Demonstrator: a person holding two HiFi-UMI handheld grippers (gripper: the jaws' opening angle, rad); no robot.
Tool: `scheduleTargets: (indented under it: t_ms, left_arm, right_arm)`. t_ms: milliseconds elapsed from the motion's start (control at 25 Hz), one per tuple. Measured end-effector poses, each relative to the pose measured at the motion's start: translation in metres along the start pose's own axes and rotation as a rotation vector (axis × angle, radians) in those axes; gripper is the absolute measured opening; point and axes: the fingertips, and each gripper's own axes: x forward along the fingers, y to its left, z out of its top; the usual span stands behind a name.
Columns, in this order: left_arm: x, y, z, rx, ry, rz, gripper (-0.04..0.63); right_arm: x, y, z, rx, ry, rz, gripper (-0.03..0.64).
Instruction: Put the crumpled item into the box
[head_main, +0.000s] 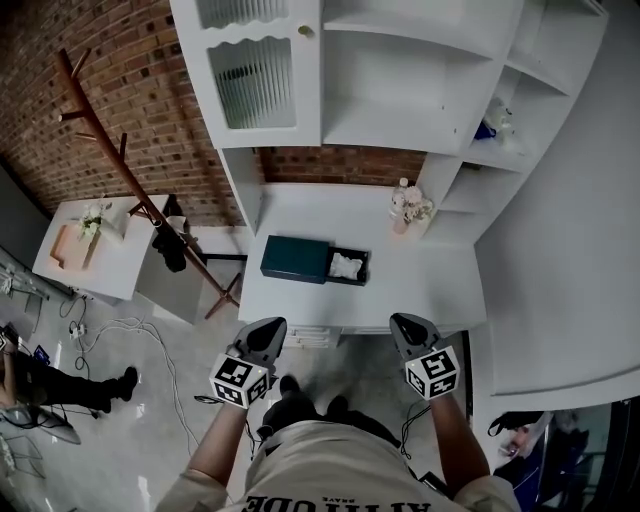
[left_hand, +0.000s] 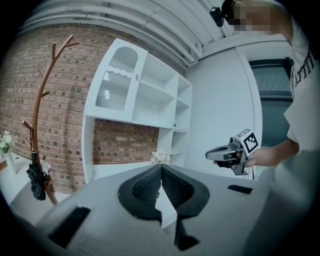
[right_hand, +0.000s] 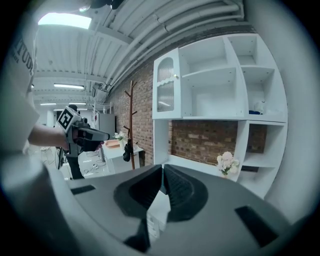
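Your left gripper and right gripper both hang just short of the white desk's front edge, jaws pressed together with nothing between them. Ahead, between the two, lies the dark teal box, its long axis running across your front. The white crumpled item sits in the tray slid out of the box's right end, forward and inward of your right gripper, the nearer one. It looks already boxed.
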Motion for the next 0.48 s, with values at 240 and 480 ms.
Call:
scheduleTargets:
  t_ms: [240, 480]
  left_arm:
    - [-0.009, 0.013, 0.005, 0.014, -0.011, -0.017, 0.026]
    - [-0.017, 0.029, 0.016, 0.049, -0.006, -0.057, 0.026]
  right_arm:
    - [-0.002, 0.004, 0.011, 0.009, -0.014, -0.042, 0.035]
    - [0.002, 0.007, 0.025, 0.05, -0.029, -0.113, 0.035]
